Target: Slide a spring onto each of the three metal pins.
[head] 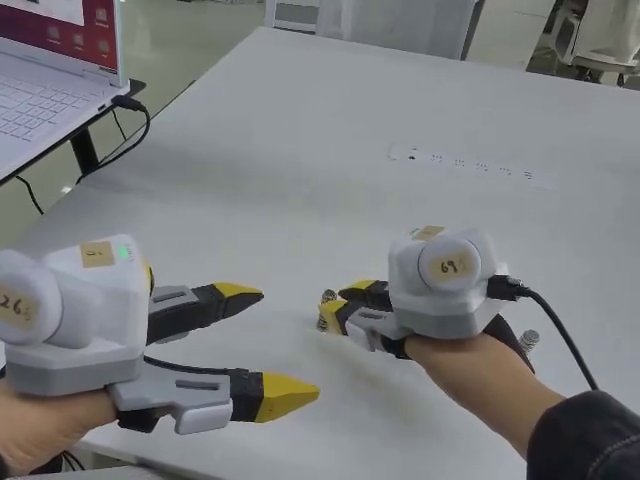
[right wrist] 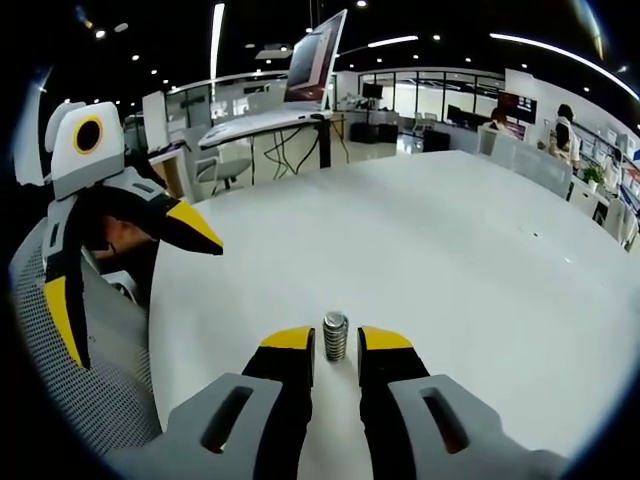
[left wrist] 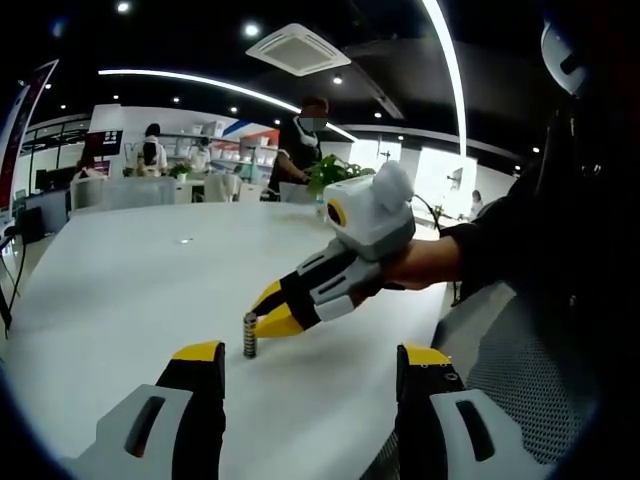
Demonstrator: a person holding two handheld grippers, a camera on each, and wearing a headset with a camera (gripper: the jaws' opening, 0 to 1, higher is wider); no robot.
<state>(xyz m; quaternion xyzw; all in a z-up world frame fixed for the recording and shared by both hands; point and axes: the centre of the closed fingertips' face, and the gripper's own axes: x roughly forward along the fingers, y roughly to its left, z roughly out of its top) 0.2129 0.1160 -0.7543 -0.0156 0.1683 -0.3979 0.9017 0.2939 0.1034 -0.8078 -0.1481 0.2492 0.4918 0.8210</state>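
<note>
A short metal pin with a coiled spring (head: 327, 312) on it stands upright on the white table (head: 300, 150). My right gripper (head: 336, 305) sits low on the table with its yellow tips either side of that spring (right wrist: 336, 335), a thin gap showing on both sides. From the left gripper view the spring (left wrist: 250, 335) stands just past the right gripper (left wrist: 272, 315). Another small metal pin (head: 528, 342) stands behind the right hand. My left gripper (head: 262, 345) hovers to the left, wide open and holding nothing (left wrist: 310, 355).
A laptop (head: 50, 70) on a stand with a black cable (head: 135, 115) sits at the far left. A row of small marks (head: 470, 163) lies further back on the table. The table's near edge runs under both hands. People stand far behind.
</note>
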